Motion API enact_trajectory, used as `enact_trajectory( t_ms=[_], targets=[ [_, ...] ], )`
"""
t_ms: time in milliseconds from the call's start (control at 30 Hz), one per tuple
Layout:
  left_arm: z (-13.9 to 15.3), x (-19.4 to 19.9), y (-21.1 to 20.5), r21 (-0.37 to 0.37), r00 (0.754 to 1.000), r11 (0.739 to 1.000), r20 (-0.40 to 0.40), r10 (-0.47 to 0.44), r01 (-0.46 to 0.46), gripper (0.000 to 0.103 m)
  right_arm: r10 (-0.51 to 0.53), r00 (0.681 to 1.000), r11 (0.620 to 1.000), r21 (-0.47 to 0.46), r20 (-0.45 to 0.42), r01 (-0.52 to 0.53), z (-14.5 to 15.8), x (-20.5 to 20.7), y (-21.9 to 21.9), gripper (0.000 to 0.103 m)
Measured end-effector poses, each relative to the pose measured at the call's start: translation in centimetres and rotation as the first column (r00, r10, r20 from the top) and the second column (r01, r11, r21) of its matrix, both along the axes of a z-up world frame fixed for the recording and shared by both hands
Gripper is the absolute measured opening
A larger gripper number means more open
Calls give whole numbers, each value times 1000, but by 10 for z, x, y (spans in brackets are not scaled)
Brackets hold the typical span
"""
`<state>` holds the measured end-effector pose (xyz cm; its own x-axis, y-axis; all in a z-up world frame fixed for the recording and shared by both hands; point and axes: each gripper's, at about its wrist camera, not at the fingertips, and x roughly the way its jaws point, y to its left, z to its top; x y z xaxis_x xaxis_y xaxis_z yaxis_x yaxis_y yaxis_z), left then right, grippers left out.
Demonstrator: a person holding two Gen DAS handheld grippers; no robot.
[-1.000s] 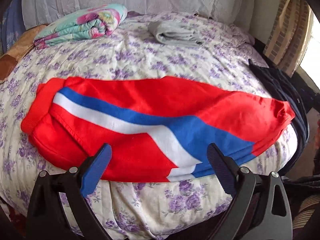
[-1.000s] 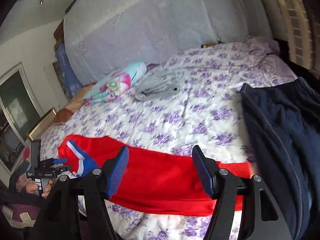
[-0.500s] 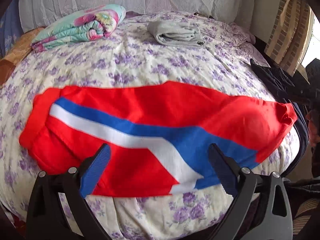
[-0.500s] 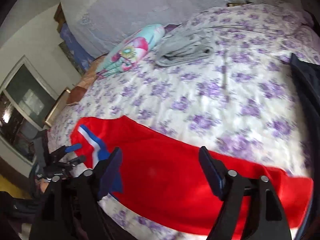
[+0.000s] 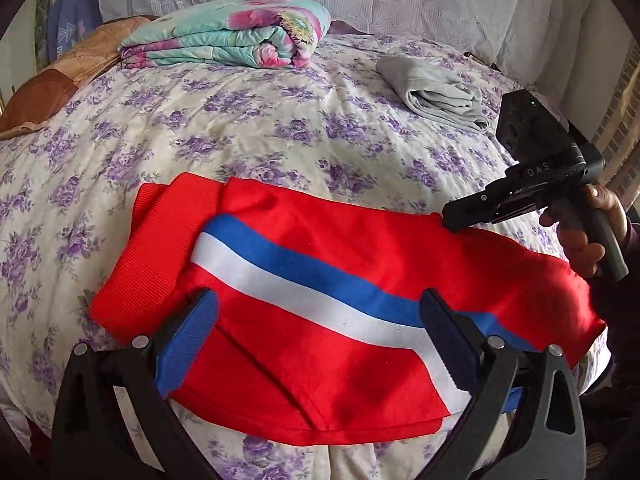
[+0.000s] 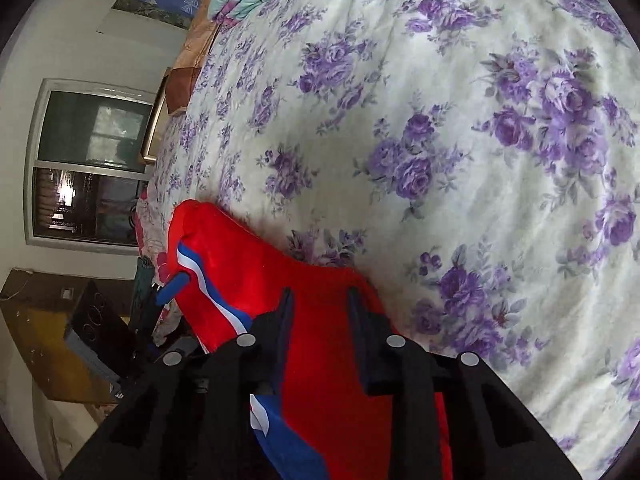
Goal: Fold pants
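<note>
Pants (image 5: 328,300) flat across near edge of bed (image 5: 280,128), red with blue and white stripe, folded lengthwise. Left gripper (image 5: 320,332) wide open, empty, over waistband end. Right gripper (image 6: 318,308) just narrowing onto far hem, red cloth between pads. Next: probably carry hem leftward, edges aligned.

Floral-quilted bed (image 5: 248,128) carries red pants (image 5: 320,300), folded grey cloth (image 5: 436,96), folded floral blanket (image 5: 232,36).

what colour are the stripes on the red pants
Blue and white stripes run side by side along the red pants; clearest in left wrist view.
</note>
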<state>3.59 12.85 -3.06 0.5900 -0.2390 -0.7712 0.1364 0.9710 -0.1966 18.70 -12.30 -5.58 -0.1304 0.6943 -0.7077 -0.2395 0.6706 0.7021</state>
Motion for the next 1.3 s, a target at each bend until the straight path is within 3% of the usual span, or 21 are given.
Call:
enact_trajectory(
  t_ms=[33, 100, 233, 433, 600, 633, 667, 700, 733, 867, 1000, 1067, 1133, 1167, 1200, 1300],
  targets=[
    [1, 0, 1, -9, 1000, 1000, 2, -3, 3, 98, 3, 1000, 1000, -20, 20, -3, 6, 1, -3, 32],
    [2, 1, -1, 5, 1000, 1000, 14, -7, 7, 98, -10, 998, 999, -46, 62, 13, 14, 2, -11, 49],
    [3, 5, -8, 23, 999, 1000, 28, -20, 20, 98, 33, 999, 998, -52, 21, -32, 4, 6, -14, 49],
    [-6, 13, -7, 15, 1000, 1000, 3, -13, 13, 98, 165, 986, 984, 77, -35, -162, 6, -4, 11, 49],
    [-8, 13, -9, 24, 1000, 1000, -2, -16, 16, 98, 145, 987, 984, 112, -65, -138, -8, 10, 22, 49],
    [-8, 12, -9, 24, 1000, 1000, -2, -16, 17, 98, 122, 992, 987, 107, -43, -117, -10, 11, 22, 47],
    [-8, 12, -8, 22, 1000, 1000, -1, -16, 16, 98, 101, 995, 989, 109, -17, -99, -10, 11, 21, 37],
    [-8, 12, -8, 22, 1000, 1000, 1, -14, 14, 98, 82, 996, 991, 106, 18, -84, -9, 10, 19, 19],
    [-9, 12, -7, 21, 1000, 1000, 2, -10, 10, 98, 60, 997, 993, 100, 55, -66, -9, 10, 18, 10],
    [-21, 14, 5, -27, 1000, 1000, -8, 10, -10, 97, -37, 999, 993, 116, 36, 32, -21, 15, -3, 5],
    [-22, 9, -5, 46, 1000, 999, 12, 4, -5, 98, -6, 998, 997, 79, 58, 2, -12, 17, -2, 6],
    [-22, 9, -4, 44, 1000, 999, 12, -1, 0, 98, 5, 996, 997, 80, 92, -12, 3, 16, -3, 6],
    [-20, 10, -1, 31, 1000, 1000, 8, 2, -2, 98, -31, 976, 1000, 1, 215, 31, 27, 11, -13, 22],
    [-19, 11, 1, 19, 1000, 1000, 5, 1, -1, 98, -83, 961, 996, -2, 264, 87, 39, 9, -26, 47],
    [-19, 11, 3, 11, 1000, 1000, 2, 2, -2, 98, -148, 945, 989, 22, 292, 148, 50, 5, -42, 53],
    [-17, 10, 3, 3, 1000, 1000, 3, 13, -13, 98, -194, 932, 981, 54, 306, 187, 68, -27, -69, 53]
  ],
)
